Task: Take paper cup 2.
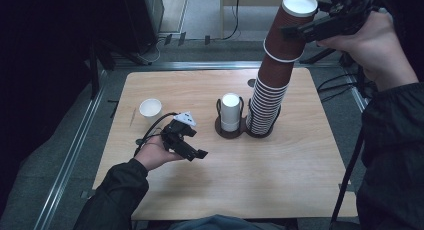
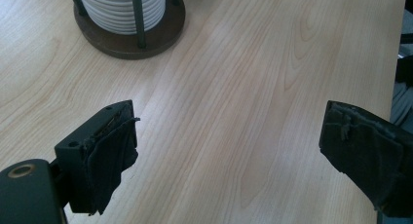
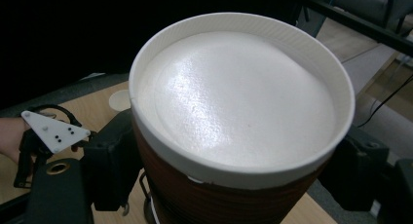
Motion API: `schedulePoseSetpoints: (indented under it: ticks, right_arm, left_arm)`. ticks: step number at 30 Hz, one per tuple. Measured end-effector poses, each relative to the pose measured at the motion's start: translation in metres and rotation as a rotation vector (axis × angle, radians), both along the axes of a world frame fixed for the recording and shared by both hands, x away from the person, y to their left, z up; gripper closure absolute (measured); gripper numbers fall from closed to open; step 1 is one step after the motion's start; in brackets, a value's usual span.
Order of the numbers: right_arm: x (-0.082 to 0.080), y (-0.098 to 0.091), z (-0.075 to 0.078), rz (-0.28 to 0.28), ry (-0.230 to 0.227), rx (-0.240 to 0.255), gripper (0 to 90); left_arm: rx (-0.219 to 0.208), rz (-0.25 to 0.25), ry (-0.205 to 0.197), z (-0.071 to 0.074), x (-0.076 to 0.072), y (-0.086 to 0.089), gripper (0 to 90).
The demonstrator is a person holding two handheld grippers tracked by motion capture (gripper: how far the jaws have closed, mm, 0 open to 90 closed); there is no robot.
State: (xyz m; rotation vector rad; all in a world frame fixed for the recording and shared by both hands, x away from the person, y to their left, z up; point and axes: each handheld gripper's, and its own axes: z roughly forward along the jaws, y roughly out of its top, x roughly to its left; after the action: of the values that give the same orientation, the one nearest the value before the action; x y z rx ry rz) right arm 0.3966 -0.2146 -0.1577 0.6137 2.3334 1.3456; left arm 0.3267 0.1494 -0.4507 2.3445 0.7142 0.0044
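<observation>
The right gripper (image 1: 300, 31) is high above the far right of the worktop (image 1: 280, 165), its jaws clamped on the two sides of the top brown paper cup (image 1: 292, 25). That cup sits upside down, its white base facing up, and it is partly lifted out of the tall stack of brown paper cups (image 1: 267, 97), so a long stretch of its ribbed brown wall shows above the next white rim. In the right gripper view the cup's white base (image 3: 238, 97) lies close to the camera, with a black jaw pressed against the brown wall on each side.

The stack leans slightly and stands in the right ring of a dark two-place cup holder (image 1: 231, 131) near the middle of the worktop. A short stack of white cups (image 1: 230, 111) stands in the holder's left ring, just beside the brown stack. A single white cup (image 1: 150, 110) stands upright and alone towards the left edge, well apart from the holder.

The left gripper (image 1: 192, 151) is held low over the worktop on the near left, jaws wide apart with nothing between them; in the left gripper view bare wood lies between its jaws, and the holder's base (image 2: 129, 39) shows ahead of them with white rims stacked on it.
</observation>
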Motion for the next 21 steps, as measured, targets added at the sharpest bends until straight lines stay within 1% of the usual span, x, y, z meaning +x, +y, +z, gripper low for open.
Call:
schedulePoseSetpoints:
  ticks: [2, 3, 4, 5, 6, 7, 8, 9, 12, 13, 14, 15, 16, 17, 19, 21]
  right_arm:
    - [-0.007, -0.001, 0.010, 0.007, -0.022, 0.013, 19.6]
    - [-0.007, -0.001, 0.010, 0.007, -0.022, 0.013, 19.6]
    - [-0.014, -0.002, 0.018, 0.026, -0.037, 0.030, 19.6]
    - [-0.019, -0.002, 0.022, 0.034, -0.048, 0.039, 19.6]
    - [-0.023, -0.002, 0.025, 0.044, -0.053, 0.046, 19.6]
    - [-0.023, -0.002, 0.025, 0.044, -0.053, 0.046, 19.6]
    - [-0.031, 0.000, 0.028, 0.074, -0.055, 0.058, 19.6]
    - [-0.034, 0.001, 0.028, 0.087, -0.050, 0.051, 19.6]
    - [-0.043, 0.009, 0.022, 0.113, -0.036, 0.004, 19.5]
    - [-0.043, 0.009, 0.022, 0.113, -0.036, 0.004, 19.5]
    - [-0.049, 0.014, 0.016, 0.137, -0.024, -0.005, 19.5]
    - [-0.049, 0.014, 0.016, 0.137, -0.024, -0.005, 19.5]
    - [-0.053, 0.017, 0.013, 0.148, -0.021, -0.007, 19.5]
    - [-0.058, 0.020, 0.006, 0.171, -0.009, 0.000, 19.5]
    - [-0.063, 0.023, 0.000, 0.195, 0.002, 0.015, 19.5]
    - [-0.068, 0.026, -0.006, 0.215, 0.008, 0.012, 19.5]
  left_arm:
    - [0.000, 0.000, 0.000, 0.000, 0.000, 0.000, 6.7]
    - [0.000, 0.000, 0.000, 0.000, 0.000, 0.000, 6.7]
    - [-0.001, -0.001, 0.000, 0.000, 0.000, -0.001, 6.7]
    - [-0.003, 0.001, 0.001, 0.000, 0.000, -0.001, 6.7]
    - [-0.003, 0.002, 0.001, 0.000, 0.000, -0.001, 6.7]
    - [-0.003, 0.002, 0.001, 0.000, 0.000, -0.001, 6.7]
    - [-0.005, 0.004, 0.004, 0.000, 0.001, 0.000, 6.7]
    - [-0.008, 0.005, 0.005, 0.000, 0.001, 0.000, 6.7]
    - [-0.020, 0.003, 0.006, 0.002, 0.001, 0.001, 6.7]
    - [-0.020, 0.003, 0.006, 0.002, 0.001, 0.001, 6.7]
    - [-0.034, 0.008, 0.004, 0.003, 0.002, 0.002, 6.6]
    - [-0.034, 0.008, 0.004, 0.003, 0.002, 0.002, 6.6]
    - [-0.043, 0.013, 0.008, 0.004, 0.002, 0.003, 6.6]
    - [-0.059, 0.016, 0.010, 0.005, 0.003, 0.005, 6.6]
    - [-0.065, 0.017, 0.007, 0.006, 0.003, 0.006, 6.6]
    - [-0.067, 0.013, 0.004, 0.007, 0.003, 0.007, 6.6]
